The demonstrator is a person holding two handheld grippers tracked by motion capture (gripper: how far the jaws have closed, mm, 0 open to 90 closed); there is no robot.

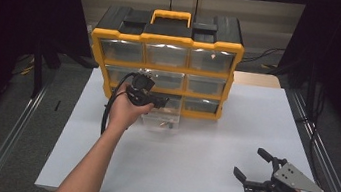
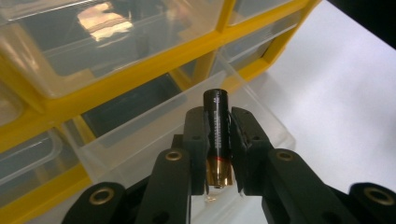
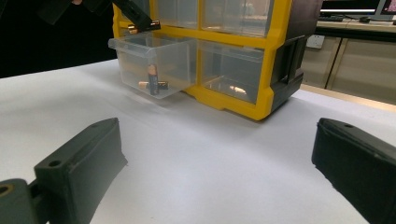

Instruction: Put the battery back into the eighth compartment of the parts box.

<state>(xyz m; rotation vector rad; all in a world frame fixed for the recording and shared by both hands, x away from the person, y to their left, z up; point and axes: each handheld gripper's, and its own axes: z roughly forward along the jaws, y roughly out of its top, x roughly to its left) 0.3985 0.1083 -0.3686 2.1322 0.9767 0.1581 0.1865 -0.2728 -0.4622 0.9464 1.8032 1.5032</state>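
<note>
My left gripper (image 2: 217, 122) is shut on a black battery with a copper end (image 2: 217, 140), gripped across its middle. It hovers over a clear drawer (image 2: 154, 135) pulled out of the bottom row of a yellow and black drawer cabinet (image 1: 162, 67). In the high view this left gripper (image 1: 161, 102) sits just above the open drawer (image 1: 162, 119). In the right gripper view the drawer (image 3: 154, 56) holds a few batteries (image 3: 152, 80), one upright, with the held battery (image 3: 144, 25) above its rim. My right gripper (image 1: 250, 162) is open with nothing between its jaws, low over the table's near right.
The cabinet stands at the back of a white table (image 1: 190, 154); its other clear drawers are closed, and one at the bottom right holds a small item (image 3: 237, 88). Metal rails (image 1: 322, 168) run along both sides of the table.
</note>
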